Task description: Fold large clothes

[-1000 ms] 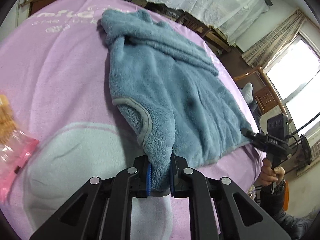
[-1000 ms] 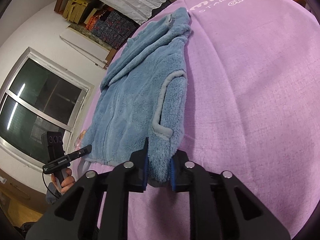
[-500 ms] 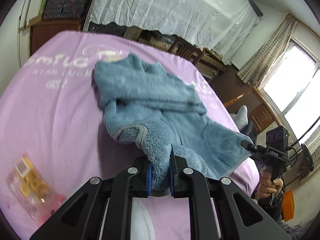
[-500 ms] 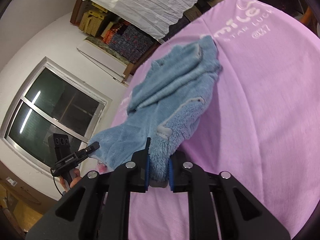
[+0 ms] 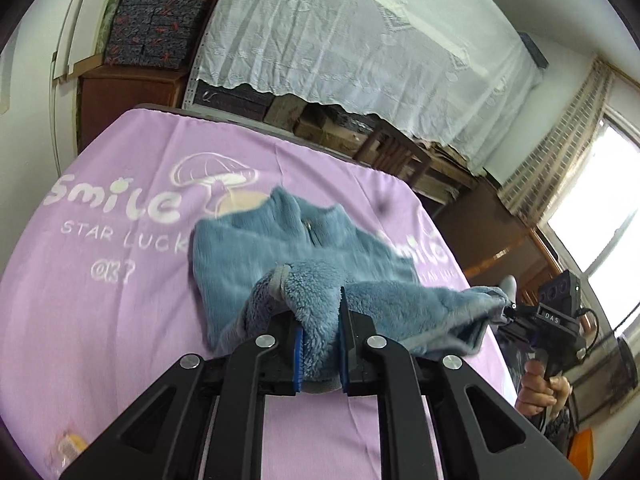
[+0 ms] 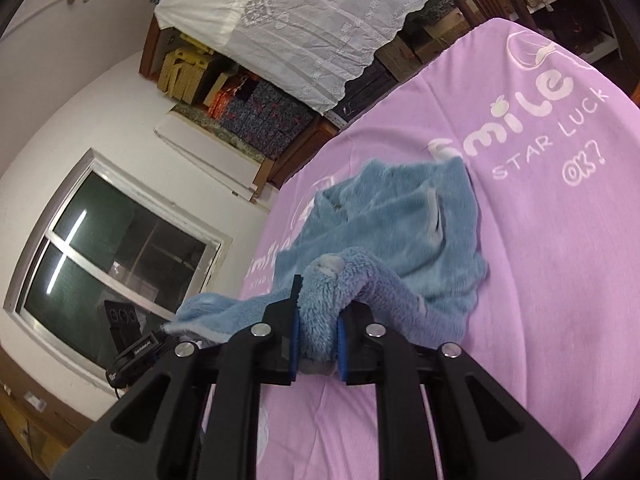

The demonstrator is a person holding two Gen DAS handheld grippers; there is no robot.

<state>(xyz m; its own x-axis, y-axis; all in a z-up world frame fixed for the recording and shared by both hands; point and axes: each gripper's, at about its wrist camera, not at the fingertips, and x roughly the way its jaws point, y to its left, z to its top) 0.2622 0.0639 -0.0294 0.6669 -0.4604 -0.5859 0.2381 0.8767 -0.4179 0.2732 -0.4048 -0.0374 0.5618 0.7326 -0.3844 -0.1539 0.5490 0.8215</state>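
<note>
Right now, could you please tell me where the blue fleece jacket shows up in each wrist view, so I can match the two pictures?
Left wrist view: the fleece jacket lies at centre, its near edge pinched in the left tool.
Right wrist view: the jacket sits centre, slightly right, its edge pinched in the right tool.
Shared landmark: the white "Smile" lettering on the purple blanket.

Fluffy jacket (image 5: 320,248) blue, grey trim. Bed cover (image 5: 100,300) purple, white words and mushroom printed, centre left. Grippers black, blue pads (image 5: 298,354). Lace curtain (image 5: 360,40) white, top. Boxes (image 5: 156,20) dark patterned, upper left.
</note>
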